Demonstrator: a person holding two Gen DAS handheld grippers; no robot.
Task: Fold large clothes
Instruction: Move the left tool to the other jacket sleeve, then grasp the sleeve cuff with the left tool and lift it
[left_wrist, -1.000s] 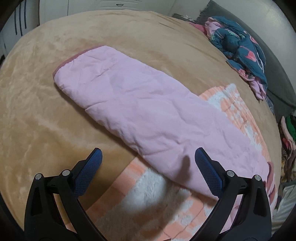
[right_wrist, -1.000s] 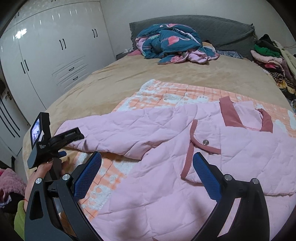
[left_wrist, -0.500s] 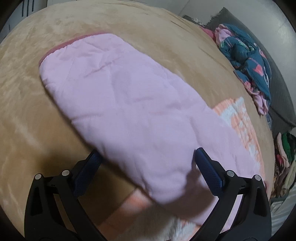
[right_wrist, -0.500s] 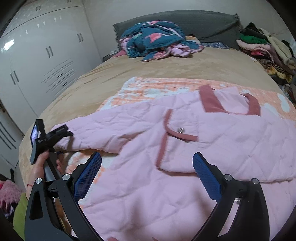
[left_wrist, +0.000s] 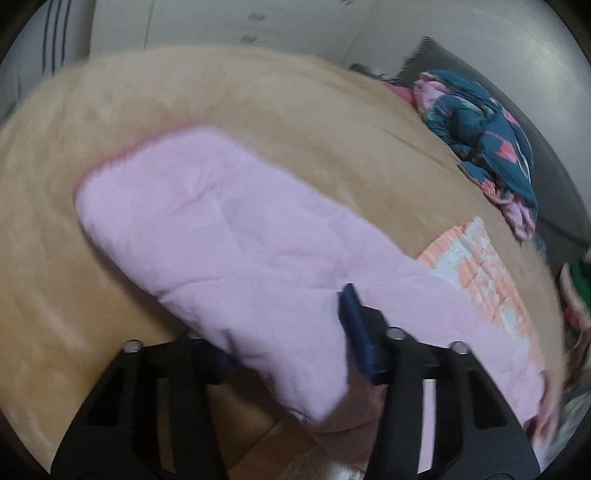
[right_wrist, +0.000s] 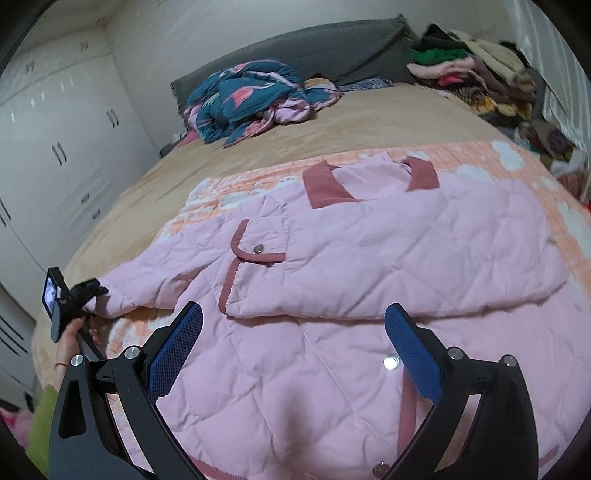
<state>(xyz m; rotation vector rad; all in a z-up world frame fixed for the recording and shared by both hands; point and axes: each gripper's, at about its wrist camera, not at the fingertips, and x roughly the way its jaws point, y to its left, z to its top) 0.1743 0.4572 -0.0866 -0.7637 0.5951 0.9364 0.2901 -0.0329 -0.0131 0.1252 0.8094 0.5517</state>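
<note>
A pink quilted jacket (right_wrist: 369, 258) with darker pink trim lies spread front-up on an orange-and-white blanket (right_wrist: 476, 155) on the bed. Its long sleeve (left_wrist: 221, 229) stretches out over the tan bedspread. My left gripper (left_wrist: 288, 325) is closing on the sleeve's near edge: one blue pad (left_wrist: 354, 325) presses on top while the other is hidden under the fabric. The right wrist view shows that gripper (right_wrist: 79, 295) in a hand, at the sleeve's end. My right gripper (right_wrist: 293, 314) hovers open over the jacket's lower front, nothing between its fingers.
A bundled teal floral quilt (right_wrist: 251, 99) lies by the grey headboard (right_wrist: 332, 48). A heap of mixed clothes (right_wrist: 480, 81) fills the bed's far right corner. White wardrobe doors (right_wrist: 55, 147) line the left wall. The tan bedspread (left_wrist: 184, 96) shows beyond the sleeve.
The left gripper's jaws went from wide apart to pinching the sleeve's near edge, which now rides up between them. The right gripper slid over the jacket and rolled, tilting its view.
</note>
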